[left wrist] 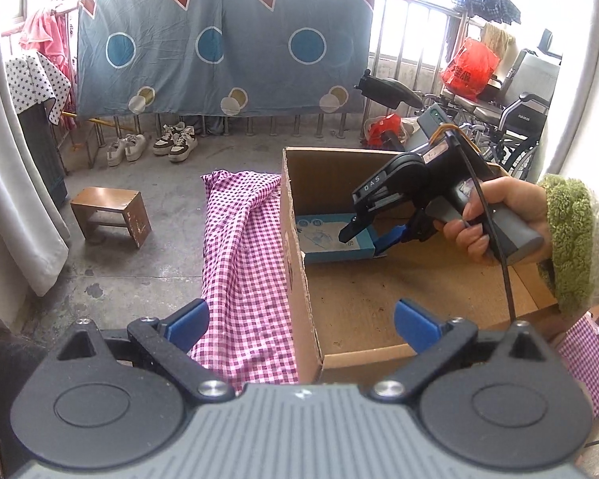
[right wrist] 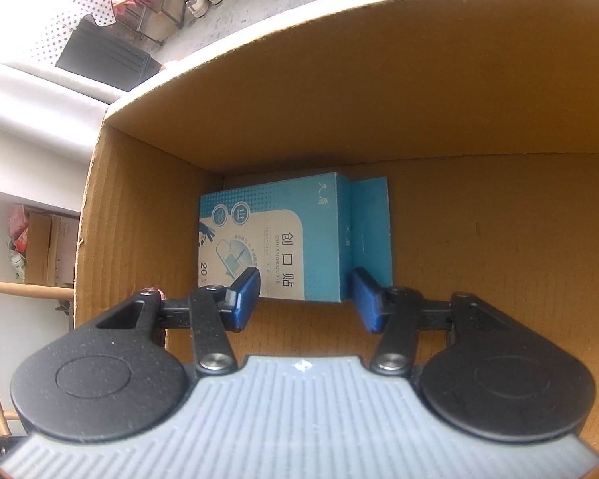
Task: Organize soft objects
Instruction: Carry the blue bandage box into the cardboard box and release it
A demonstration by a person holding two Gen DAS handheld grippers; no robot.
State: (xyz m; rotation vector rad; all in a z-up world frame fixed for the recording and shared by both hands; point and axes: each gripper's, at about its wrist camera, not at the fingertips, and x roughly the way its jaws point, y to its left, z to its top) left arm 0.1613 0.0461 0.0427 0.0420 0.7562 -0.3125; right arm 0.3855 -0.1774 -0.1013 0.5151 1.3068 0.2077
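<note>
1. Cardboard box [left wrist: 299,263] stands open-topped on the concrete floor [left wrist: 139,271], seen from above in the left wrist view, with bare brown bottom showing over most of its inside
2. Blue plaster packet [right wrist: 273,239] lies flat in the far corner of the box, one end flap open beside it
3. Right tool [right wrist: 303,299], held in a hand [left wrist: 495,223] with a fuzzy green cuff, reaches down into the box; its blue pads [right wrist: 245,299] stand part-spread at the near edge of the packet, one over its printed face and one beside its side, and I cannot tell whether they press on it
4. Left tool [left wrist: 299,319] hangs above the near box wall with its fingers spread wide and nothing between them
5. Pink checked cloth [left wrist: 243,263] lies in a long rumpled strip on the floor, just beside the left wall of the box and touching it
6. Small wooden stool [left wrist: 111,215] sits well apart to the left; pairs of sneakers [left wrist: 151,145] stand near the railing under a hanging blue sheet [left wrist: 223,44]
</note>
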